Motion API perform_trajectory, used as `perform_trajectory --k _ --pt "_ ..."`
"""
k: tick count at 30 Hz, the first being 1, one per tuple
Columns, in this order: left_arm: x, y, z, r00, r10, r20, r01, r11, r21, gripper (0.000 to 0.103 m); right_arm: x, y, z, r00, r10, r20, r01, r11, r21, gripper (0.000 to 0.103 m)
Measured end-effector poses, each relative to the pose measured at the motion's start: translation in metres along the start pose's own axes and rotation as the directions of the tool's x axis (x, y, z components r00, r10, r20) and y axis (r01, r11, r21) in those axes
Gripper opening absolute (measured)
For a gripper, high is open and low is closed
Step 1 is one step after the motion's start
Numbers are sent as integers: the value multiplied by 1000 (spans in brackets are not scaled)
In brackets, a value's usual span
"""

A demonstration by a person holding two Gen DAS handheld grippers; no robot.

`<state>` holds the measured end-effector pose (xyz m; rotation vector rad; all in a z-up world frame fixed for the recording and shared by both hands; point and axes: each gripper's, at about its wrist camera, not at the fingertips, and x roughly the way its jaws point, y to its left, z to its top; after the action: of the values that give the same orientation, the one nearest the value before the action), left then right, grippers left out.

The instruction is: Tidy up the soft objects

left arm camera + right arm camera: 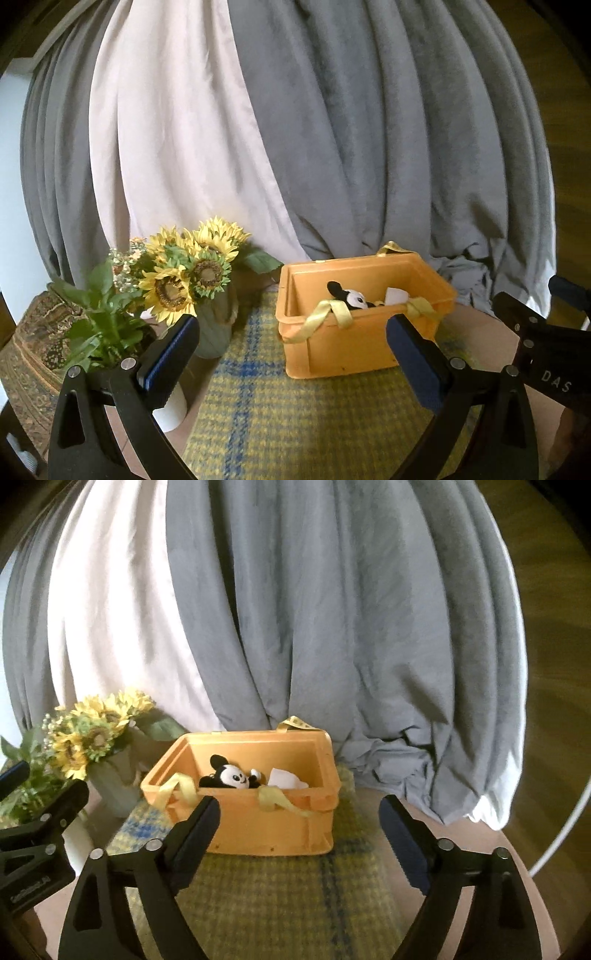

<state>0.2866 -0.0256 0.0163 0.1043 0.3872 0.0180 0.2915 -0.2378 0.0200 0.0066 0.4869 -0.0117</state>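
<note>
An orange plastic crate (pixel 354 350) (pixel 258 830) stands on a yellow and blue checked cloth (pixel 295 413) (pixel 280 897). Inside it lie a black and white panda plush (pixel 351 297) (pixel 231 775) and a white soft item (pixel 397 295) (pixel 286 778). A yellow ribbon (pixel 325 317) (pixel 277 799) hangs over its near rim. My left gripper (pixel 291 343) is open, back from the crate, nothing between its fingers. My right gripper (pixel 299 823) is open too, empty, also short of the crate. The right gripper's body shows at the left wrist view's right edge.
A vase of sunflowers (pixel 195 273) (pixel 92 734) and a leafy plant (pixel 99 325) stand left of the crate. A white cup (pixel 171 410) sits near the left fingers. Grey and white curtains (pixel 332 147) (pixel 314 627) hang behind. A patterned cloth (pixel 33 350) lies far left.
</note>
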Motion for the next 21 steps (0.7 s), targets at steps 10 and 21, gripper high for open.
perform_trajectory --k 10,21 --pt "-65 2 -15 999 -32 41 30 999 32 103 -72 -1 -20 998 -54 41 53 998 15 93" --pt "-124 -1 -35 998 -5 58 3 999 39 103 -128 -5 -39 996 -48 77 47 999 10 93"
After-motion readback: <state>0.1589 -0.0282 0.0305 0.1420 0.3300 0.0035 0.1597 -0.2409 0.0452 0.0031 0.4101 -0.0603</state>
